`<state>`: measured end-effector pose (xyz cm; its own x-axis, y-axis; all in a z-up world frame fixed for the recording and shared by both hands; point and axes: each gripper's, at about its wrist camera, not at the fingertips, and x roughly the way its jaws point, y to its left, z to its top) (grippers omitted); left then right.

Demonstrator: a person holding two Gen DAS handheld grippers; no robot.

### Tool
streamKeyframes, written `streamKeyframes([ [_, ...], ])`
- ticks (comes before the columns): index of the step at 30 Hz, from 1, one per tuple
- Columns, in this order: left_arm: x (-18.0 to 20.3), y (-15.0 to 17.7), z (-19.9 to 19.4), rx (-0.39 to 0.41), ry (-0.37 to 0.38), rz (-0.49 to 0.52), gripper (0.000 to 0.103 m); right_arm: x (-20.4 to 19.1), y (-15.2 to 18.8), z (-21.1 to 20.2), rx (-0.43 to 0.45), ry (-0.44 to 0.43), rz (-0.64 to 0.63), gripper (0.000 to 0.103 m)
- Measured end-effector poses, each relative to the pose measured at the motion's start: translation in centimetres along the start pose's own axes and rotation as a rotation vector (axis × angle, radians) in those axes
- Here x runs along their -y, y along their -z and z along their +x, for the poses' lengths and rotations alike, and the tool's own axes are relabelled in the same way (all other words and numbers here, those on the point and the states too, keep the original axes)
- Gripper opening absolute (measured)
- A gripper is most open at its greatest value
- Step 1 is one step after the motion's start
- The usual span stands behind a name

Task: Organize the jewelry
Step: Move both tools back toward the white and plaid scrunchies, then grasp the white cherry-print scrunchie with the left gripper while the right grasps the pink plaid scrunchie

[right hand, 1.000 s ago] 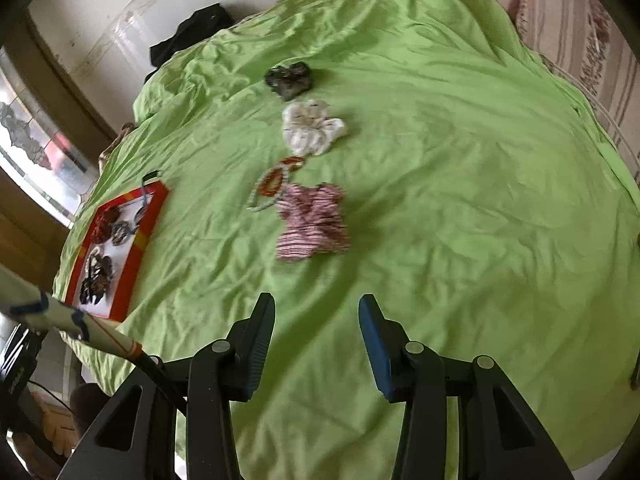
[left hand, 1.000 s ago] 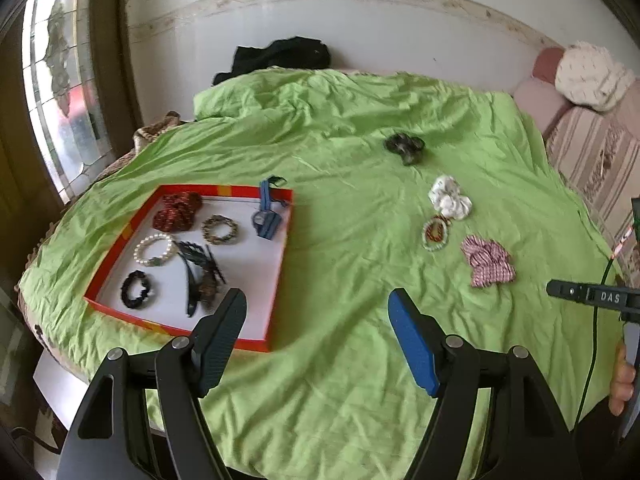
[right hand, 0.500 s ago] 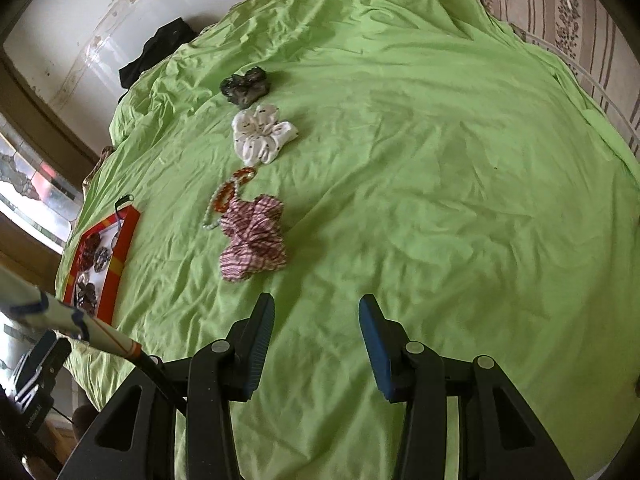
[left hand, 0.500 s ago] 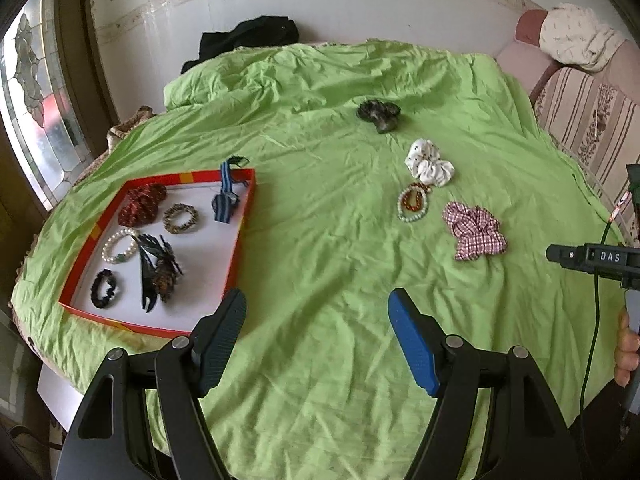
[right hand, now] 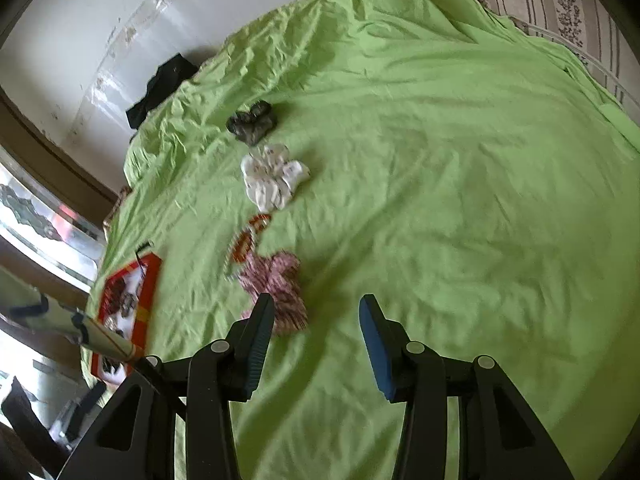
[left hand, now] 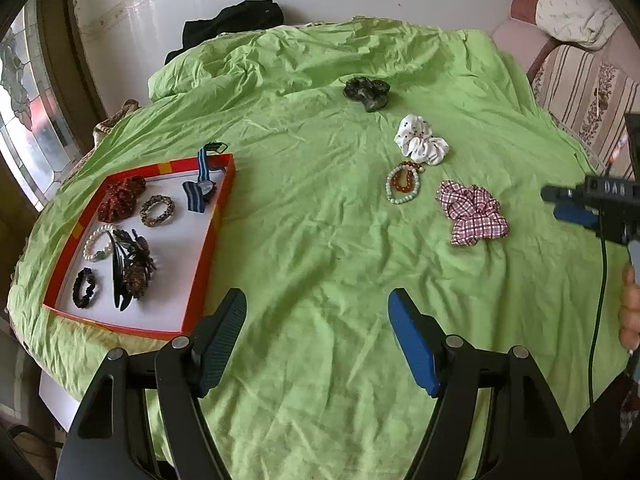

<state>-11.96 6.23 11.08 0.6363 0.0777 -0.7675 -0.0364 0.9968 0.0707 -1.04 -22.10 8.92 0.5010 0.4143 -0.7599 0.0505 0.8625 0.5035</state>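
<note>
The checked scrunchie (right hand: 276, 288) lies on the green bedcover (right hand: 440, 160), just ahead of the right gripper (right hand: 316, 320), whose jaws stand apart and empty. The left gripper (left hand: 316, 316) is likewise spread over bare cloth, holding nothing. The scrunchie looks light, soft and crushable, so a pinch across its bunched middle should hold. The bead bracelets (left hand: 403, 182) beside it seem to touch it in the blurred right view and may drag along. The red-rimmed tray (left hand: 200, 264) sits well apart
</note>
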Motion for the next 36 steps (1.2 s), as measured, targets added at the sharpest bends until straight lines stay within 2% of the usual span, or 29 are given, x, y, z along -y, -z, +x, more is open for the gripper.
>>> streamKeyframes([
  [7, 0.0, -0.3, 1.9, -0.041, 0.005, -0.008, 0.073, 0.0, -2.6, 1.8, 0.052, -0.047, 0.041, 0.050],
  [14, -1.4, -2.3, 4.4, -0.076, -0.004, -0.074, 0.073, 1.5, -4.5, 4.0, 0.082, -0.058, 0.054, 0.053],
  [23, -1.2, -8.8, 8.8, -0.094, 0.094, -0.213, 0.072, 2.8, -3.8, 6.1, -0.022, -0.103, 0.047, 0.053],
  [30, 2.8, -14.7, 14.3, -0.111, 0.141, -0.171, 0.072, 1.8, -1.9, 7.1, -0.093, -0.144, 0.013, 0.063],
  [36, 6.9, -18.4, 19.6, -0.174, 0.227, -0.149, 0.072, 1.0, -0.7, 8.5, -0.146, -0.150, -0.015, 0.064],
])
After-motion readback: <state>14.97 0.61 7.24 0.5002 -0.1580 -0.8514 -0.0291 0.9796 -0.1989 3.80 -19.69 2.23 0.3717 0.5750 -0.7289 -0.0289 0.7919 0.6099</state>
